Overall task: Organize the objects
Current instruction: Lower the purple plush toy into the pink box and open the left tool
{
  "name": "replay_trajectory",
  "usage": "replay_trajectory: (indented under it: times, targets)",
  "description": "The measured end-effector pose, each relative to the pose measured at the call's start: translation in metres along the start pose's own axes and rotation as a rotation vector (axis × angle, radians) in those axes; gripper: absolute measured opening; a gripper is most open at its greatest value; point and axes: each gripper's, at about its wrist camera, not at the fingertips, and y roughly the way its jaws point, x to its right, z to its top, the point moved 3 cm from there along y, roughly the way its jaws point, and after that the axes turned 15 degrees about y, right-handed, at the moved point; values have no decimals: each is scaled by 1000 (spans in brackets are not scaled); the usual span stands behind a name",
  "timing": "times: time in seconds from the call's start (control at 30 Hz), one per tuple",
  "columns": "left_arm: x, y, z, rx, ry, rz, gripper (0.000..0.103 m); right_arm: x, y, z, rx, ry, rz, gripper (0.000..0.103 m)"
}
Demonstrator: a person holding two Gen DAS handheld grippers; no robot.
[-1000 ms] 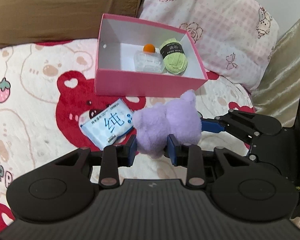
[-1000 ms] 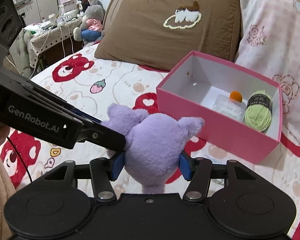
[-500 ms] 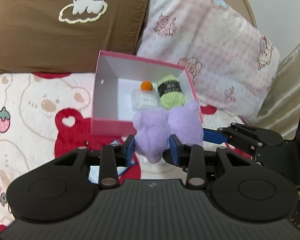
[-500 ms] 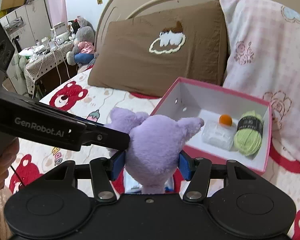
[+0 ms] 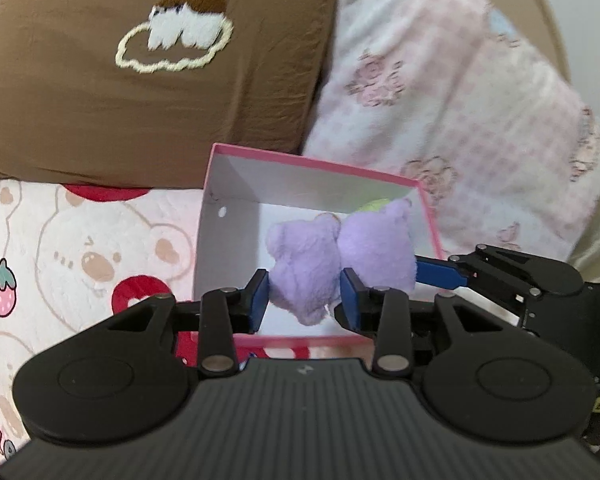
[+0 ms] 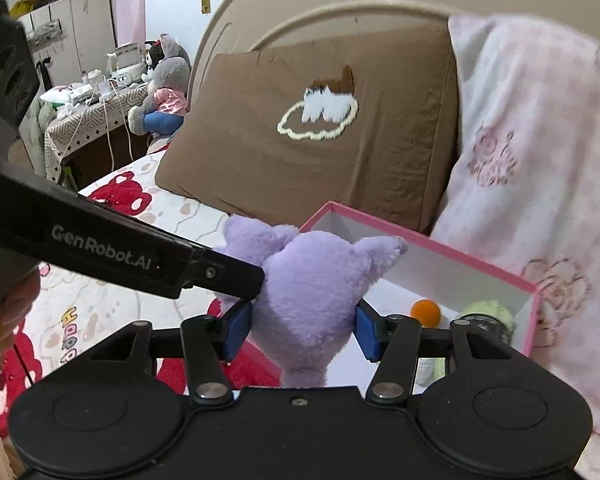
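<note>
The fingers of both grippers, left and right, are narrowed and pinch the purple plush toy from two sides, holding it steady above the pink box near its front wall, probably for dropping in.

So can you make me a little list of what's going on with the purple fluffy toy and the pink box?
toy: purple plush toy, held up over the box
held by: left gripper and right gripper, both squeezing it
box: pink box, open, on the bed
in box: orange ball, green yarn
behind: brown pillow, pink pillow
</note>
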Motion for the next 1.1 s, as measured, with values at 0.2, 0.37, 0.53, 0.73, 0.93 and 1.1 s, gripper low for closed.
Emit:
replay_trajectory:
  times: [0.2,0.37,0.53,0.73,0.93,1.1]
  targets:
    - [-15,50,14,-37,-30,55,36,24,43,4,-22,26,22,59]
    - [-24,88,17,-83,-29,88,35,41,79,12,-60,34,-2,59]
    - [-32,115,25,-148,-42,88,34,53,110,12,-113,51,-15,55]
    - [-37,132,29,-183,-35,60,33,71,117,19,-116,93,-10,52]
    - [-46,142,30,-221,-39,99,33,78,136,22,-151,136,17,48]
    - [-51,136,29,-211,-38,81,33,86,144,18,-172,229,64,46]
